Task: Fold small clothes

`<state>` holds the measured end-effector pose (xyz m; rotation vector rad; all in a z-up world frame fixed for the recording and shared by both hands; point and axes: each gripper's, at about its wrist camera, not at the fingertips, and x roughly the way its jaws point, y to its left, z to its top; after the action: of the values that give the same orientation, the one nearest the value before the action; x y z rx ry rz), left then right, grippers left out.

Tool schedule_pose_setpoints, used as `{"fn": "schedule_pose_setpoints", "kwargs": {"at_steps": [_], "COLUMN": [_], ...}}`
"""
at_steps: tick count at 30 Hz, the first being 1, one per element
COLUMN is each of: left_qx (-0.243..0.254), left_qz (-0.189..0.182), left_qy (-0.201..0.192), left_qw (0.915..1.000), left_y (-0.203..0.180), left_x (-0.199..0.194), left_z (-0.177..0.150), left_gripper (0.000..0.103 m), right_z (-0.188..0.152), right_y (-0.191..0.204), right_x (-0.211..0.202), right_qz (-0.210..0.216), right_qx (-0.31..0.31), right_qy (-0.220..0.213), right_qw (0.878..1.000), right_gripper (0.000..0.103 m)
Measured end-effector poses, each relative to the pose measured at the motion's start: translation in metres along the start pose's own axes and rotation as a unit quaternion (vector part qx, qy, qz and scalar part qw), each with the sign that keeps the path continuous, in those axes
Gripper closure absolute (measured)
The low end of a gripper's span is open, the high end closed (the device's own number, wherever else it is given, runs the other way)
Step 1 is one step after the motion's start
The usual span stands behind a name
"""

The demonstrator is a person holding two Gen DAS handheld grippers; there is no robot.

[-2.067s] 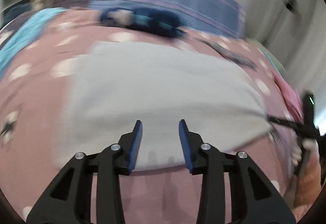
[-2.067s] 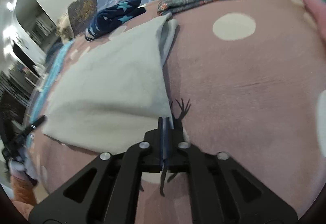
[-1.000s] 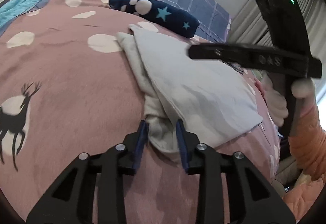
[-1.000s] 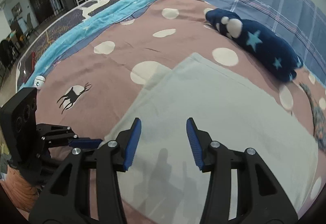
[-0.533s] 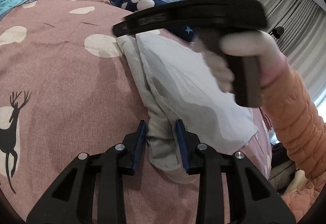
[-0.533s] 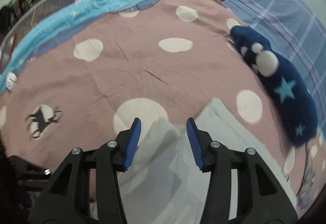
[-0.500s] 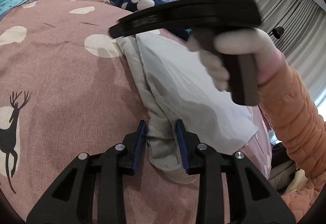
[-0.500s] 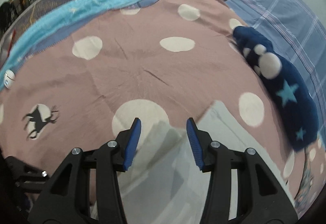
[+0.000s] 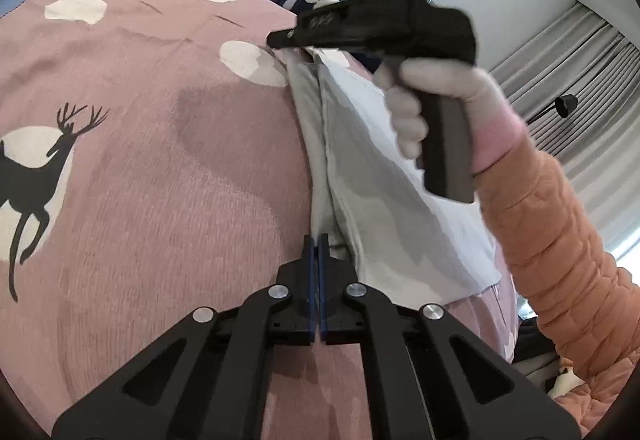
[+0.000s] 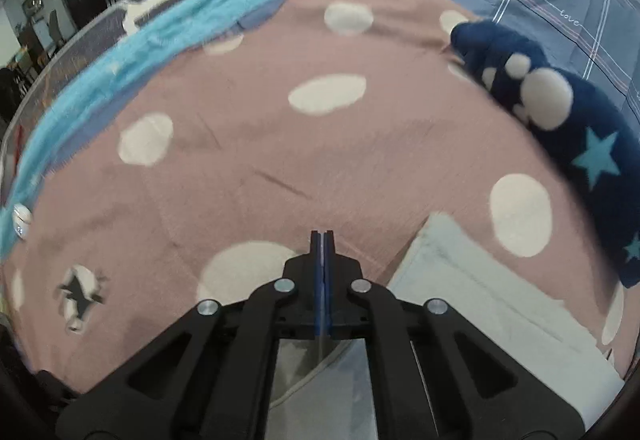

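Mid-fold: pale grey garment (image 9: 372,176) lying half-doubled on the pink spotted bedspread (image 9: 160,176), left tongs (image 9: 319,240) pinched shut on its near corner, right tongs (image 10: 322,236) closed at the far corner, cloth apparently nipped; next fold and smoothing remaining.

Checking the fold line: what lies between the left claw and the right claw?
In the left wrist view, the folded edge of the grey garment runs between them. The left claw, near end, and right claw, far end, have just closed on it.
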<state>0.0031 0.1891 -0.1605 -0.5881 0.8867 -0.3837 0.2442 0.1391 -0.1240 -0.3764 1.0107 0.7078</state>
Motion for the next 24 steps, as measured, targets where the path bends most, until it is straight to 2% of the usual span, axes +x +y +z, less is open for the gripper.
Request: {"fn": "schedule_pose_setpoints", "kwargs": {"at_steps": [2,4,7,8,10,11,12,14,15,17,18,20,22,24], "left_qx": [0.001,0.002,0.007,0.011,0.02,0.024,0.031,0.048,0.053,0.069,0.07,0.065,0.053,0.046], "left_qz": [0.002,-0.001,-0.009,-0.014,-0.03,-0.034,-0.038,-0.025,-0.01,0.014,0.017,0.02,0.02,0.014], "left_qy": [0.001,0.001,-0.009,-0.016,-0.024,-0.026,-0.024,0.0,0.017,0.013,0.01,0.0,-0.01,-0.026], "left_qw": [1.0,1.0,0.9999,0.9997,0.9991,0.9988,0.9985,0.9985,0.9984,0.9974,0.9973,0.9977,0.9984,0.9985], "left_y": [-0.003,-0.004,-0.005,-0.006,-0.01,-0.012,-0.015,-0.02,-0.021,-0.026,-0.027,-0.022,-0.012,-0.006], "left_x": [-0.003,-0.009,-0.023,-0.029,-0.036,-0.037,-0.036,-0.023,-0.014,-0.011,-0.015,-0.025,-0.031,-0.039], "left_z": [-0.003,-0.006,-0.008,-0.009,-0.009,-0.01,-0.011,-0.014,-0.016,-0.021,-0.021,-0.022,-0.02,-0.018], "left_gripper": [0.103,0.103,0.103,0.101,0.09,0.078,0.071,0.069,0.069,0.073,0.081,0.09,0.092,0.092], "right_z": [-0.001,0.0,-0.002,-0.006,-0.017,-0.023,-0.028,-0.04,-0.045,-0.049,-0.05,-0.055,-0.066,-0.084], "right_y": [-0.003,-0.011,-0.023,-0.028,-0.036,-0.039,-0.04,-0.045,-0.047,-0.044,-0.043,-0.037,-0.024,-0.005], "right_x": [-0.008,-0.028,-0.062,-0.068,-0.067,-0.062,-0.057,-0.033,-0.019,-0.021,-0.024,-0.04,-0.062,-0.083], "right_qz": [0.021,0.02,-0.009,-0.024,-0.035,-0.039,-0.042,-0.035,-0.031,-0.04,-0.046,-0.044,-0.035,-0.028], "right_qx": [0.016,0.027,0.019,0.01,0.007,0.007,0.007,0.023,0.031,0.026,0.029,0.034,0.01,-0.035], "right_qy": [-0.019,-0.044,-0.07,-0.066,-0.044,-0.029,-0.019,0.013,0.028,-0.001,-0.002,-0.017,-0.04,-0.054], "right_qw": [0.999,0.998,0.997,0.998,0.998,0.999,0.999,0.999,0.999,0.999,0.999,0.998,0.999,0.998], "right_gripper": [0.102,0.101,0.08,0.08,0.08,0.08,0.08,0.08,0.079,0.078,0.078,0.078,0.078,0.073]}}
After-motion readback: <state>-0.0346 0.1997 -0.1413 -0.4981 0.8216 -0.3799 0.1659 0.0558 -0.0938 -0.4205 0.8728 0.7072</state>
